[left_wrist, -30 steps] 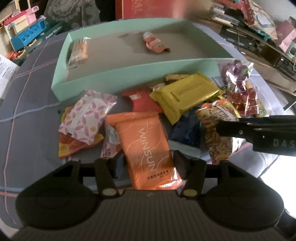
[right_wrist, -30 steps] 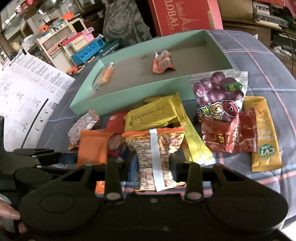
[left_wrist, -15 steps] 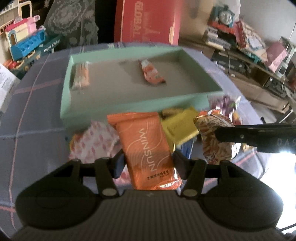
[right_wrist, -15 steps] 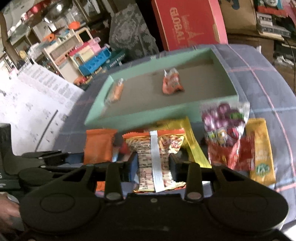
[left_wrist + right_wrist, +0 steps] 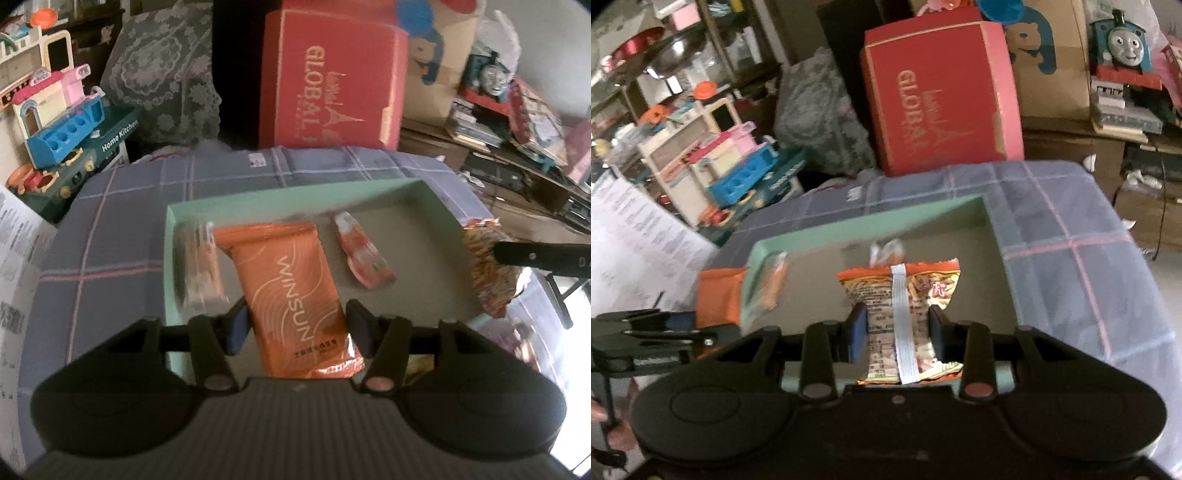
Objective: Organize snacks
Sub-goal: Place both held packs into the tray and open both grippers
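Both snack bags are up in the air over the green box (image 5: 173,236), so this is the carry step. The left gripper (image 5: 293,326) is closed on the sides of the orange bag (image 5: 291,291). The bag's long side points away from the gripper toward the far wall of the box, leaning a bit left. The right gripper (image 5: 897,334) is pinching the noodle snack bag (image 5: 905,295) in the middle, so it bunches in like a bow. Its white seam runs straight away from the gripper. Two small packs, the clear pack (image 5: 201,269) and the red-white pack (image 5: 364,254), lie on the box floor. Next, I think, both bags must go down onto bare floor between those packs, then the grippers let go.
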